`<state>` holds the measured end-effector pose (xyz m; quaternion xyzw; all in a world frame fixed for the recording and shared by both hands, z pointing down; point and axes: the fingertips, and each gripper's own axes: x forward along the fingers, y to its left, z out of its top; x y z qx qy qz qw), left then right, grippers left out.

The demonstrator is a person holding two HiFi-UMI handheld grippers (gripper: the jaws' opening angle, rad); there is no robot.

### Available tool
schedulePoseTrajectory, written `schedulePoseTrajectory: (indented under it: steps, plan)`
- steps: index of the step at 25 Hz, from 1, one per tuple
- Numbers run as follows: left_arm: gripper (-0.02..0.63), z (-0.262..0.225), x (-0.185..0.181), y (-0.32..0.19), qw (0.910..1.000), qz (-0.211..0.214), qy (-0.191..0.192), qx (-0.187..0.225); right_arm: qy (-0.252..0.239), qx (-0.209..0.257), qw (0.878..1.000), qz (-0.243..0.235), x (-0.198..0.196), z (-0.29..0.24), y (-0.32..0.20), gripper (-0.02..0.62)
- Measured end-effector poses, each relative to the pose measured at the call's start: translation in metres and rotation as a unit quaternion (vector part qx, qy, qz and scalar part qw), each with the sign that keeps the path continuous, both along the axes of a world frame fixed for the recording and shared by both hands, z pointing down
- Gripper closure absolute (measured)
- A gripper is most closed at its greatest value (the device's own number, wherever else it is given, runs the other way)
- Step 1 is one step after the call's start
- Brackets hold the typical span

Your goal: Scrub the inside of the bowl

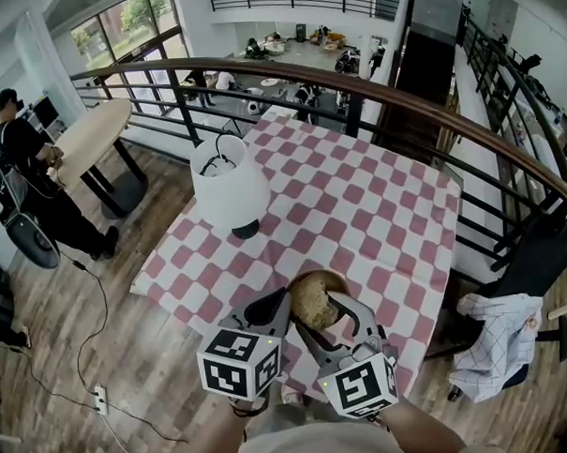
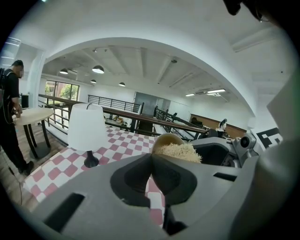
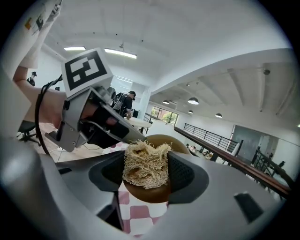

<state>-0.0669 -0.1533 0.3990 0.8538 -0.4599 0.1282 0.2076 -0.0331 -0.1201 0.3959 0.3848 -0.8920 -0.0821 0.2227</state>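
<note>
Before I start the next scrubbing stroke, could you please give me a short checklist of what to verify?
1. Left gripper shut on the rim of the brown wooden bowl: ok.
2. Right gripper shut on the pale fibrous scrubber: ok.
3. Scrubber inside the bowl: ok.
4. Bowl resting on the red-and-white checked tablecloth: cannot tell.
5. White table lamp apart from the bowl: ok.

Worktop: square worktop [image 1: 412, 262], covered by a red-and-white checked cloth [image 1: 376, 198] hanging over its edges.
Far left: white cone-shaded lamp with a black round base [image 1: 228, 188], upright on the cloth.
Near edge: brown round bowl [image 1: 331, 278]; contact with cloth unclear.
</note>
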Motion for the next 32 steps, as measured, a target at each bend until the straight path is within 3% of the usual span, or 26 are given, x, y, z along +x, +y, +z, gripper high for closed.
schedulePoseTrajectory:
  steps: [7,12,19,28,32]
  plan:
    - [0.589,-0.001,-0.023,0.001,0.9997,-0.020,0.008,-0.009,0.031,-0.004,0.999,-0.033,-0.014,0.010,0.020,0.345]
    - [0.589,0.005,-0.030,0.005,0.9995,-0.020,0.009,-0.021,0.055,-0.007,0.998,-0.028,-0.001,0.016,0.019,0.345]
    - [0.589,0.012,-0.014,0.014,0.9994,-0.002,0.009,-0.034,0.039,0.017,0.999,0.013,0.018,0.007,0.006,0.345]
    - [0.588,0.009,0.015,0.025,0.9992,0.032,-0.005,-0.024,0.025,0.050,0.998,0.024,0.014,-0.006,0.003,0.344]
    - [0.588,0.004,0.014,0.024,0.9995,0.025,0.010,-0.018,0.033,0.072,0.997,0.016,0.009,-0.014,0.006,0.345]
